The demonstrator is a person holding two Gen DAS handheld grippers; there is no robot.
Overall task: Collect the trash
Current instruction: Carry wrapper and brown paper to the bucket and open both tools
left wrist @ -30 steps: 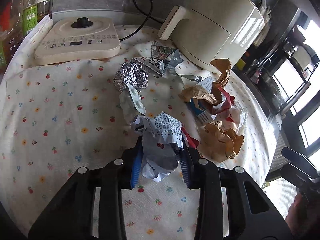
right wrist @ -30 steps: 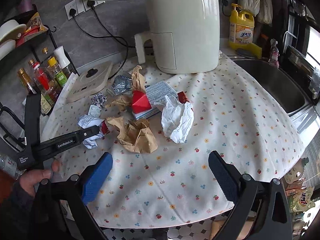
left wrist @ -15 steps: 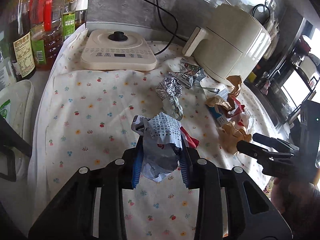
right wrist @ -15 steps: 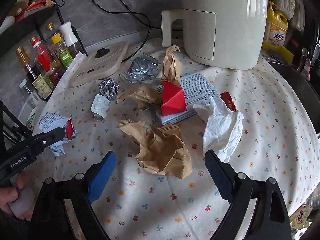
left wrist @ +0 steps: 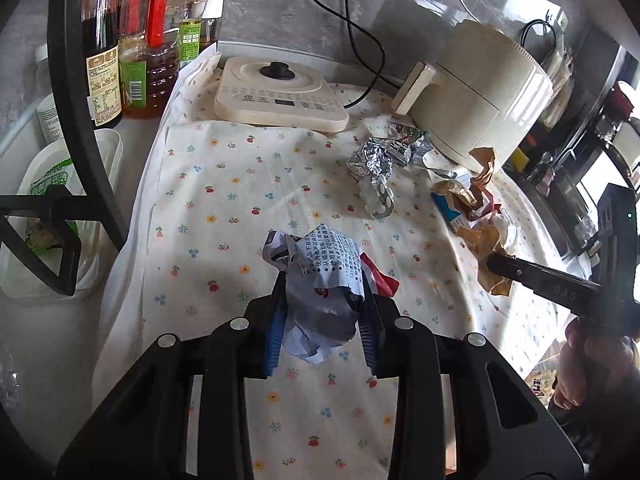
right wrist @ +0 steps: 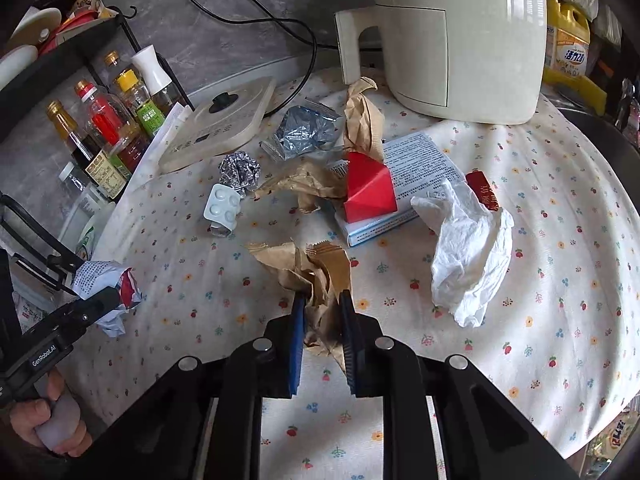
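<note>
Trash scattered over the flowered surface [right wrist: 540,200], two pieces now in the tools. Nearest in the right wrist view: right tool [right wrist: 323,312] clenched on the crumpled brown paper [right wrist: 316,276], jaws just closed from wide open half a second back, paper now pinched between the blue pads but resting on the cloth, not yet lifted. Left tool [left wrist: 322,312] clamped on the crumpled printed wrapper [left wrist: 324,280] as a second ago, carried clear of the pile toward the bottle end of the surface. Meaning for the task, as a judgement: second piece secured, both tools full, so a drop-off probably needed before more picking; no bin in either view.

Just beyond the brown paper: white tissue [right wrist: 472,256] to its right, blister pack [right wrist: 222,206] to its left. Farther: red folded carton [right wrist: 368,190] lying on the blue-and-white box [right wrist: 416,168], more brown paper [right wrist: 308,186], foil ball [right wrist: 239,170], silver wrapper [right wrist: 304,130]. At the back, untouched: flat cream appliance [left wrist: 280,96], cream air fryer [right wrist: 460,32], bottles [left wrist: 148,36] at the edge
</note>
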